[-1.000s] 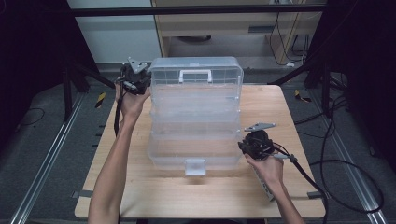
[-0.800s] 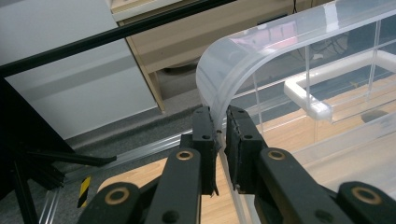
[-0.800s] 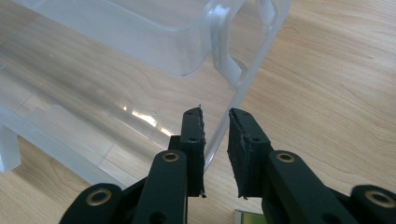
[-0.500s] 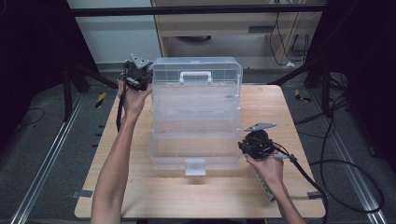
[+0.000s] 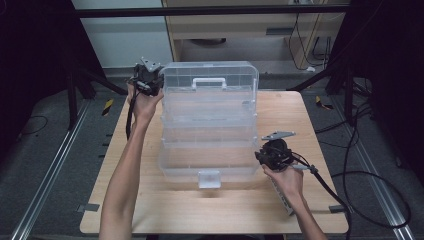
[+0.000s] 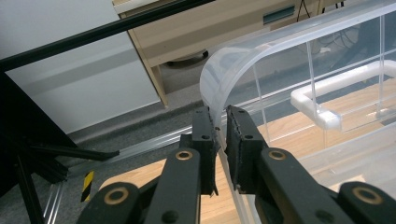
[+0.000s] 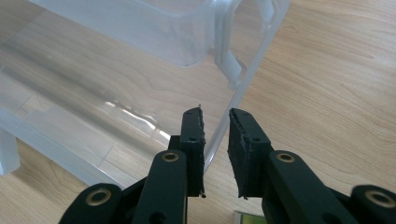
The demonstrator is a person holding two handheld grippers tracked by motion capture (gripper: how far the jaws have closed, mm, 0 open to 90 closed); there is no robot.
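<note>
A clear plastic tiered box (image 5: 207, 145) stands opened out in the middle of the wooden table (image 5: 310, 115). Its lid (image 5: 210, 75), with a white handle (image 5: 209, 81), is raised at the back. My left gripper (image 5: 160, 81) is shut on the lid's top left corner. In the left gripper view the jaws pinch the curved lid edge (image 6: 261, 60) at my left gripper (image 6: 220, 126). My right gripper (image 5: 259, 156) holds the bottom tray's right wall. In the right gripper view that wall (image 7: 252, 70) runs between the jaws of my right gripper (image 7: 215, 126).
A white latch (image 5: 209, 178) sticks out at the box's front. A pale flat strip (image 5: 282, 197) lies on the table under the right hand. Cables (image 5: 360, 165) trail off the table's right side. Metal rails (image 5: 45, 185) run along the floor on both sides.
My left gripper has risen slightly and moved back with the lid corner in it. The right gripper has stayed in place on the bottom tray.
</note>
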